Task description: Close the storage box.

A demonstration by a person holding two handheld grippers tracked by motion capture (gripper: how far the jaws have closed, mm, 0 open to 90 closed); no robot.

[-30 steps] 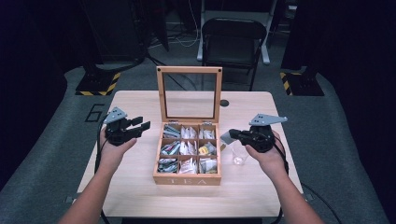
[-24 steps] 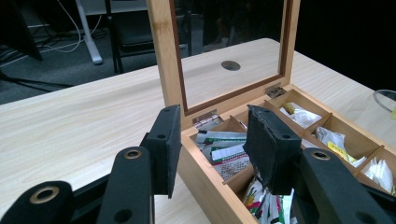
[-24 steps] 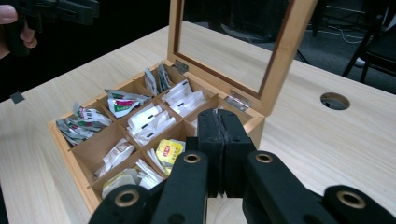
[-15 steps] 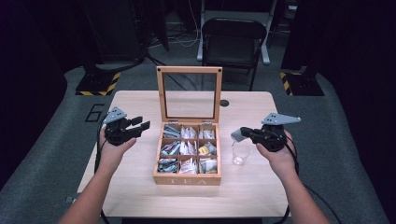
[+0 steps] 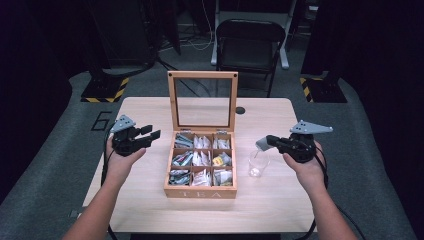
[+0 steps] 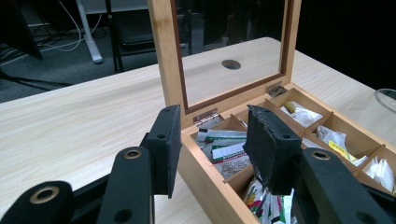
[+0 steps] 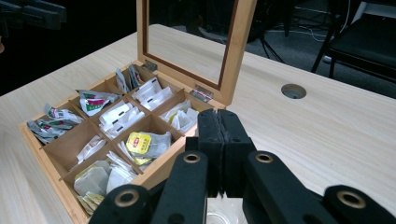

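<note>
An open wooden tea box (image 5: 201,191) with a glass lid (image 5: 202,101) stands mid-table, its compartments holding several tea bags (image 5: 220,160). Right of it stands a small clear glass (image 5: 257,164). My right gripper (image 5: 267,142) hovers just above and right of the glass, shut, with a small pale packet (image 5: 261,144) at its tip. In the right gripper view the pads (image 7: 209,135) meet with no gap, and the box (image 7: 161,165) lies beyond. My left gripper (image 5: 152,134) is held open at the box's left wall (image 6: 210,177), nothing between its pads (image 6: 268,147).
The light wooden table (image 5: 150,200) has a round cable hole (image 5: 240,110) behind the box. A black chair (image 5: 250,37) stands beyond the far edge. A yellow tea bag (image 7: 139,142) lies in a middle compartment. Grey floor surrounds the table.
My right gripper has moved to the right, away from the box, carrying the pale packet at its tip. The left gripper, box and glass have stayed put.
</note>
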